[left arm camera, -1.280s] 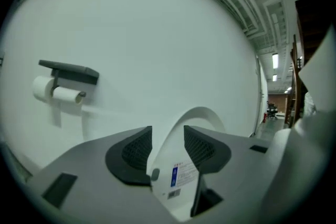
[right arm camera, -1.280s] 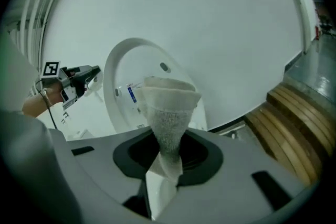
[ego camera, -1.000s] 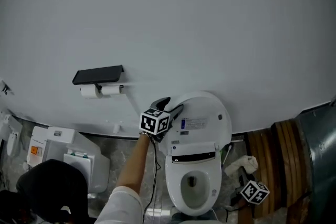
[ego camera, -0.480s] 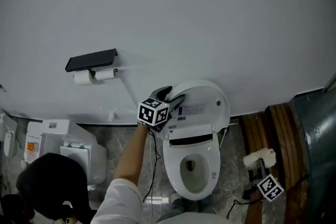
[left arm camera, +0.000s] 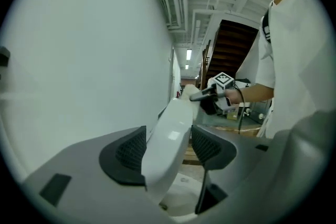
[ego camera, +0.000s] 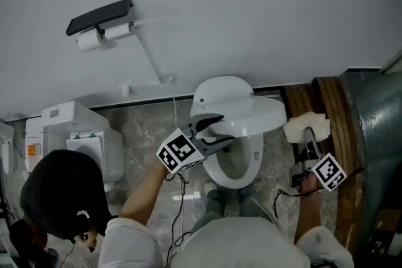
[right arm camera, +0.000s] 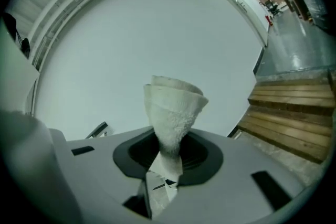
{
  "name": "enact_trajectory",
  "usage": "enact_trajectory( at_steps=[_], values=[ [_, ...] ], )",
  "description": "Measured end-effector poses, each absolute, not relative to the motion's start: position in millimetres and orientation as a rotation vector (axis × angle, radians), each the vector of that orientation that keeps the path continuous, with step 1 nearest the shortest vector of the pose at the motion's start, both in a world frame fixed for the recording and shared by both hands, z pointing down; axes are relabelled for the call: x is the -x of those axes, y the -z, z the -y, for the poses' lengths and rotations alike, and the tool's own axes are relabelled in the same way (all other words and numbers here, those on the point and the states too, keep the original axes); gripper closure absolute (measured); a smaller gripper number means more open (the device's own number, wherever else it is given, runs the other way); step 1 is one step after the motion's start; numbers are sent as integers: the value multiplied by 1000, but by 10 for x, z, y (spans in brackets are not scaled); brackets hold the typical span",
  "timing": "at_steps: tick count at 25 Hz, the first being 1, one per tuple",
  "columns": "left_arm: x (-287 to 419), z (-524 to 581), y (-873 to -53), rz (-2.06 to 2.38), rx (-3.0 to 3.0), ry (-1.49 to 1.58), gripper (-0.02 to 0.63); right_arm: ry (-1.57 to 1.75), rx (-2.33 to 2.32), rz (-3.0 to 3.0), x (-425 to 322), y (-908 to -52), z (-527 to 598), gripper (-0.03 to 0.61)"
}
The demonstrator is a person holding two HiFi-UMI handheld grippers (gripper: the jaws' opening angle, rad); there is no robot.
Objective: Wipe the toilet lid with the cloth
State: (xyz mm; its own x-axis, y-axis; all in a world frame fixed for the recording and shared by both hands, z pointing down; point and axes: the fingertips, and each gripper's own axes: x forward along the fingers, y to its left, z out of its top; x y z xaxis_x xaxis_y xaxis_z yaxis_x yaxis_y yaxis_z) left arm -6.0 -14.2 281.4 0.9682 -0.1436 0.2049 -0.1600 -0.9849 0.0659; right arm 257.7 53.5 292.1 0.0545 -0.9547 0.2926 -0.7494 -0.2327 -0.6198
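My left gripper has its fingers shut on the rim of the toilet lid. The white lid sits right between the two fingers. It is tilted, partway over the bowl, which is just below my fingers. I think the lid is hard, smooth and a bit slippery, and it can swing up and down. So the thin rim is a good place to pinch it. I should hold it steady so it does not drop with a bang.

My right gripper is near the lid's other side. Its fingers squeeze the cloth. The low end is pinched between them, and a folded white bunch sticks out past the fingertips, not touching the lid. The cloth looks soft, light and floppy, so that bunch is the part to rub on the lid.
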Motion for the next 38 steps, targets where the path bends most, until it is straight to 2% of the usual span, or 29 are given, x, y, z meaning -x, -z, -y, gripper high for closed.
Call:
enact_trajectory(
  at_steps=[5, 13, 20, 28, 38],
  values=[
    [63, -706, -3372, 147, -2969, -342, 330, 1041, 2126, -1697, -2522, -3106, -832, 488],
    [38, -1418, -4153, 74, -2902, -548, 333, 1131, 2166, -1709, -2490, -3395, -908, 488],
    [-1, -2046, -5290, 131, -2668, -657, 334, 1378, 1998, -1882, -2162, -4362, -848, 488],
    [-56, -2233, -6567, 225, -2482, -768, 344, 1677, 1792, -2065, -1832, -5639, -815, 488],
    [-103, -2229, -7214, 378, -2411, -824, 345, 1820, 1585, -2227, -1701, -6206, -862, 488]
  ],
)
